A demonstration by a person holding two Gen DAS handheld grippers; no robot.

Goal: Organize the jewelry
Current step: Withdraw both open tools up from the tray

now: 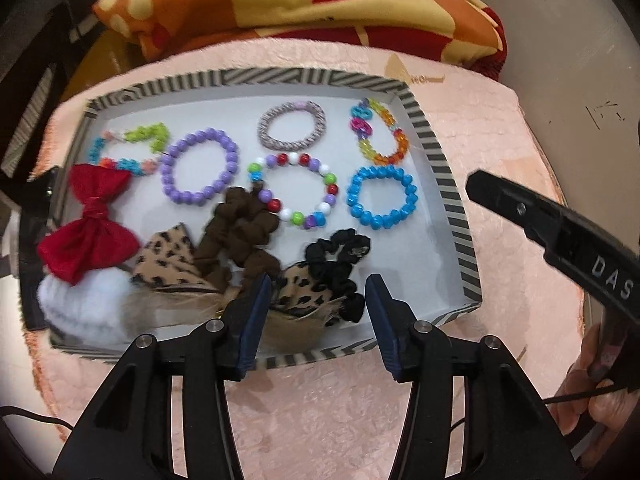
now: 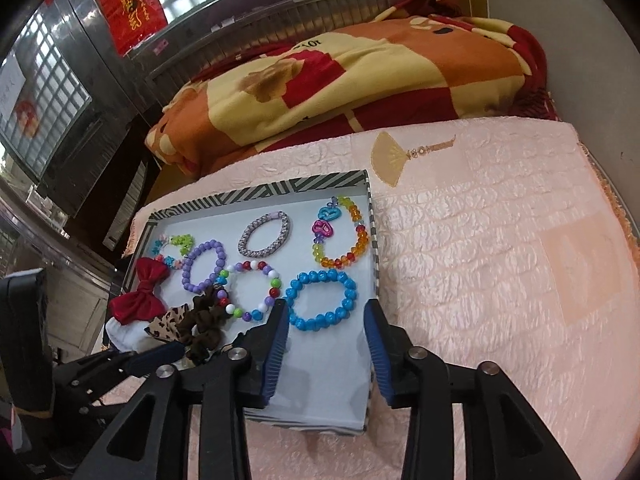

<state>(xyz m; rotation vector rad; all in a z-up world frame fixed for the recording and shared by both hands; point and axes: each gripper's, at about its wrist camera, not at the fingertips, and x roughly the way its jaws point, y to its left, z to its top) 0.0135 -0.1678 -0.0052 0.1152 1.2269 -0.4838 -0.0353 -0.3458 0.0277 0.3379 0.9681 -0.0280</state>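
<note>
A striped-rim tray (image 1: 448, 168) rests on a pink quilted cover (image 1: 320, 420), with a folded orange blanket (image 1: 280, 4) behind it. Contents, left to right: a red bow (image 1: 90, 224) at the left wall, lying over a white fluffy piece (image 1: 84, 308); a small mixed-colour bracelet (image 1: 132, 148) in the far left corner; a purple bead bracelet (image 1: 200, 168); a leopard-print piece (image 1: 172, 260) and a brown scrunchie (image 1: 236, 232) nearer the front; a grey braided band (image 1: 292, 126) toward the back; a multicolour bead bracelet (image 1: 296, 190) in the middle; a black scrunchie (image 1: 340, 264) at the front; a clear rainbow bracelet (image 1: 380, 132) at the far right; a blue bead bracelet (image 1: 382, 196) just in front of it. The left claw (image 1: 316, 320) is spread and empty above the tray's front edge, over the black scrunchie. The right claw (image 2: 326, 344) is likewise spread and empty, over bare tray floor just in front of the blue bracelet.
</note>
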